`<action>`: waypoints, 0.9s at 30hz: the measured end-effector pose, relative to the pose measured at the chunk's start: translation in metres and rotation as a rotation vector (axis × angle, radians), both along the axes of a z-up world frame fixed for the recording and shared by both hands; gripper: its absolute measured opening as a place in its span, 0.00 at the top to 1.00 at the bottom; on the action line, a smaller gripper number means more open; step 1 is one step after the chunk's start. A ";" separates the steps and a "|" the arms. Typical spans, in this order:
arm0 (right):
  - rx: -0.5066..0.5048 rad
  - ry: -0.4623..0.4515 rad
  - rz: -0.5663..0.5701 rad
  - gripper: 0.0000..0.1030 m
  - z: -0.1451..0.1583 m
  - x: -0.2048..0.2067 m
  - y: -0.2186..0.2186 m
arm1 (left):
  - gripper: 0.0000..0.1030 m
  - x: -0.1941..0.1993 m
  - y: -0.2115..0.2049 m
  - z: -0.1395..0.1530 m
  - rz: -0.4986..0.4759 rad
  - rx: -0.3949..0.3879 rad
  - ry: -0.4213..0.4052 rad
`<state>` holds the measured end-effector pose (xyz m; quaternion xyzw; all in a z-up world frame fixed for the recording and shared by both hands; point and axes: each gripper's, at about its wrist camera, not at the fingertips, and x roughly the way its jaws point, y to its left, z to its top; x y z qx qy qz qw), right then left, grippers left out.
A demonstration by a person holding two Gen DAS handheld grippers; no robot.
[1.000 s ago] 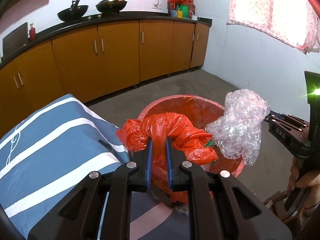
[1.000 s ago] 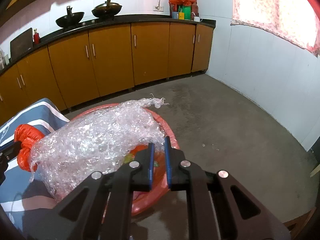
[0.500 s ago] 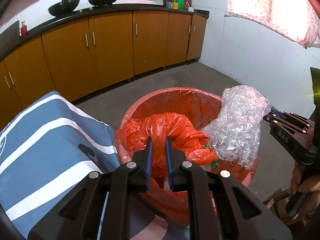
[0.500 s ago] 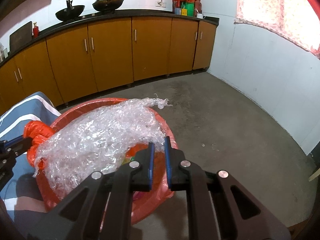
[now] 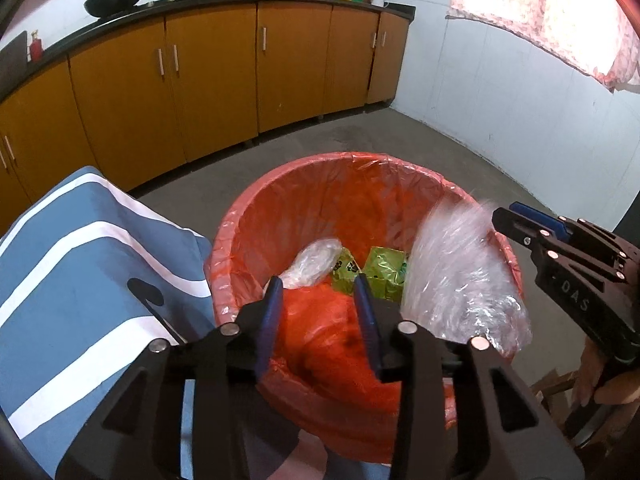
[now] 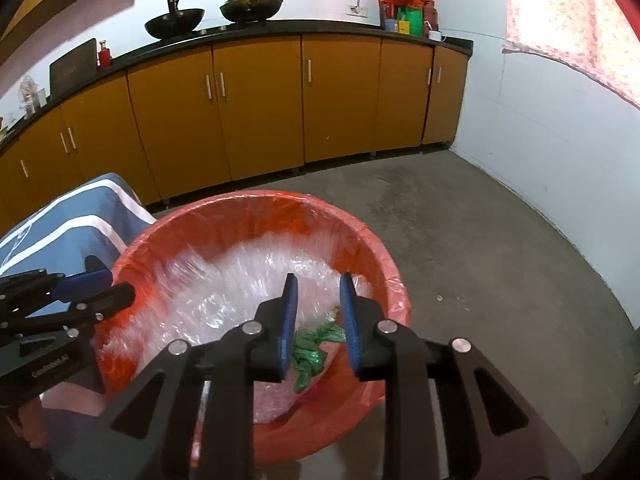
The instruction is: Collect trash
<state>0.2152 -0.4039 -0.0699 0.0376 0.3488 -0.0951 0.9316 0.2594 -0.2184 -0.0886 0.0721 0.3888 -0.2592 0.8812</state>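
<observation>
A round red bin (image 5: 360, 172) lined with a red plastic bag stands on the floor; it also shows in the right wrist view (image 6: 372, 256). My left gripper (image 5: 320, 312) is open above the bin's near side, and the crumpled red bag (image 5: 320, 320) lies below it inside the bin. My right gripper (image 6: 318, 316) is open over the bin, and the bubble wrap (image 6: 224, 300), blurred, drops into the bin. The bubble wrap (image 5: 460, 276) is at the bin's right side, beside green wrappers (image 5: 380, 272) and a clear bag (image 5: 312, 264).
A blue and white striped cloth (image 5: 80, 264) covers a surface left of the bin. Orange kitchen cabinets (image 5: 216, 72) run along the back wall, with woks (image 6: 252, 4) on the counter. A white wall (image 5: 520, 92) with a curtained window is at the right. The floor (image 6: 480, 240) is grey concrete.
Both grippers have opened. The red bag has dropped from my left gripper into the bin, and the bubble wrap has left my right gripper and falls into the bin.
</observation>
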 end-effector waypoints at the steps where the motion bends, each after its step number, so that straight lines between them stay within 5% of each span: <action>1: 0.003 -0.003 0.004 0.76 0.001 -0.001 0.001 | 0.57 0.000 0.000 0.000 0.000 -0.001 0.000; 16: 0.012 -0.079 -0.016 0.56 0.038 -0.023 0.004 | 0.51 -0.012 0.036 0.033 0.087 -0.017 -0.063; 27: 0.067 -0.190 -0.017 0.27 0.090 -0.080 0.033 | 0.42 -0.060 0.107 0.081 0.215 -0.071 -0.157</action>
